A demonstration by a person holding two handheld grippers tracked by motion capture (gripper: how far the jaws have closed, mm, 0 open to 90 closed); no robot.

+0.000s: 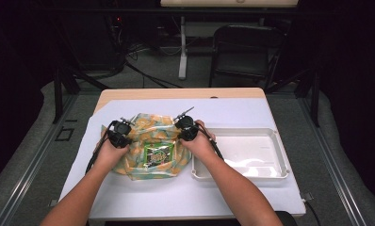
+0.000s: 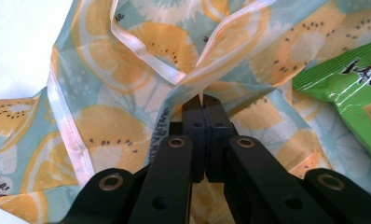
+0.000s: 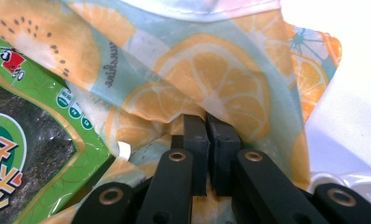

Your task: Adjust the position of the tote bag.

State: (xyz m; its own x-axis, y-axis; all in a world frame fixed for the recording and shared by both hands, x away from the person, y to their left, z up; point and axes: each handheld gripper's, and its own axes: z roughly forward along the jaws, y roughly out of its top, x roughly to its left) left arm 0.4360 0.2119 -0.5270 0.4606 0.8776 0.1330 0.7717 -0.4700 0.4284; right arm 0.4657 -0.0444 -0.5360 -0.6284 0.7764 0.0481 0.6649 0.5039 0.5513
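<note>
Thin, glossy plastic bag (image 1: 143, 141) with orange-slice print on pale blue, white-hemmed edges, lies crumpled on the white table cover (image 1: 143, 197), left of the white rectangular plastic tray (image 1: 280, 155). Left gripper (image 2: 203, 100) is clamped on a gathered fold at the bag's left side; right gripper (image 3: 207, 121) is pinched on the film at its right side. Shiny green snack packet (image 1: 157, 154) sits in the middle of the bag, cut off at the frame edge in both gripper views; print unreadable.
</note>
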